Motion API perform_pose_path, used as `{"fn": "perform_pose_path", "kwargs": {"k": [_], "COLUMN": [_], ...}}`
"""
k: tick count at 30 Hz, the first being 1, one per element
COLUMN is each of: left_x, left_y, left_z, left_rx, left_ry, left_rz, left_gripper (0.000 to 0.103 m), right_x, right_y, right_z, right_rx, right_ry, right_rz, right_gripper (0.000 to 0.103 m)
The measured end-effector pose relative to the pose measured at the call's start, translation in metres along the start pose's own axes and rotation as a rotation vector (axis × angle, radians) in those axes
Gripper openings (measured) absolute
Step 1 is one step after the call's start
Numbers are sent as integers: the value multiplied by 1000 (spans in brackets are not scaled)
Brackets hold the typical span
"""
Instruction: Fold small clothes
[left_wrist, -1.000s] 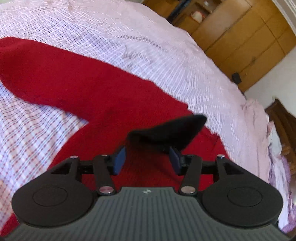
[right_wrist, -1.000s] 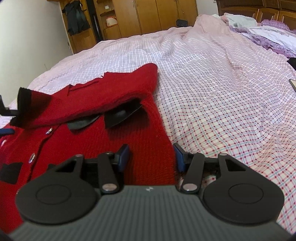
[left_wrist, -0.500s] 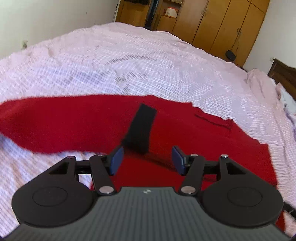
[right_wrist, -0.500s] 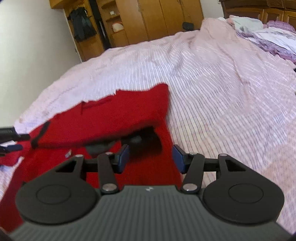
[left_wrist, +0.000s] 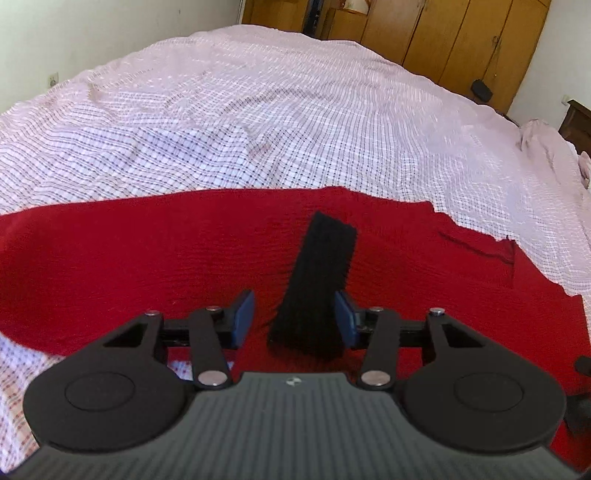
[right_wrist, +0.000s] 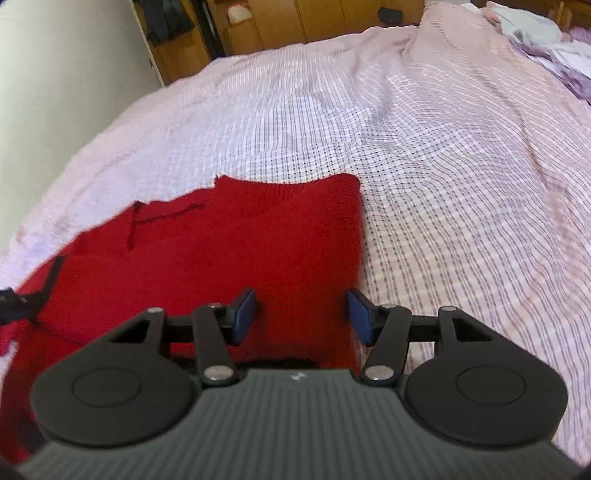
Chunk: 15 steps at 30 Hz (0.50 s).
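While my left gripper (left_wrist: 293, 319) points down over the red knit cardigan (left_wrist: 147, 266), its jaws are closing, with a black cuff (left_wrist: 317, 288) standing between the blue pads, close against the right one; I cannot tell whether it is pinched. My right gripper (right_wrist: 301, 317) hovers above the cardigan's folded right edge, jaws opening and holding nothing. The garment lies spread on the pink checked bedsheet (right_wrist: 424, 166). Wooden wardrobes (left_wrist: 461, 40) stand beyond the bed.
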<state>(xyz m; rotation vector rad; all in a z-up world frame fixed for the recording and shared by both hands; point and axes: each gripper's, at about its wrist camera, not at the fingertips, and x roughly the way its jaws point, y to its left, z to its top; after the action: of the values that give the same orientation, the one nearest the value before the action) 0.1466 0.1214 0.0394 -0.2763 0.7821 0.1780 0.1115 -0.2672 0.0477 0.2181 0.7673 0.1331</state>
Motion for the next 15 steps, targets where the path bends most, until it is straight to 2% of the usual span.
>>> {"fn": "perform_pose_path", "kwargs": {"k": [1, 3, 5, 6, 7, 8, 13, 15], "left_x": [2, 4, 3, 2, 0, -2, -7, 2], "left_y": [0, -3, -9, -12, -14, -15, -27, -31], "left_z": [-1, -2, -5, -7, -8, -9, -13, -15], "left_rx": [0, 9, 33, 50, 59, 62, 103, 126], "left_ry": [4, 11, 7, 4, 4, 4, -18, -1], "left_rz": [-6, -43, -52, -53, -60, -74, -94, -64], "left_gripper": [53, 43, 38, 36, 34, 32, 32, 32], "right_x": [5, 11, 13, 14, 14, 12, 1, 10], "right_y": [0, -1, -6, -8, -8, -9, -29, -37], "right_z": [1, 3, 4, 4, 4, 4, 6, 5], "right_rx": [-5, 4, 29, 37, 37, 32, 123, 165], "right_ry": [4, 4, -6, -8, -13, -23, -103, -79], "right_rz": [-1, 2, 25, 36, 34, 15, -14, -17], "right_gripper": [59, 59, 56, 44, 25, 21, 17, 17]}}
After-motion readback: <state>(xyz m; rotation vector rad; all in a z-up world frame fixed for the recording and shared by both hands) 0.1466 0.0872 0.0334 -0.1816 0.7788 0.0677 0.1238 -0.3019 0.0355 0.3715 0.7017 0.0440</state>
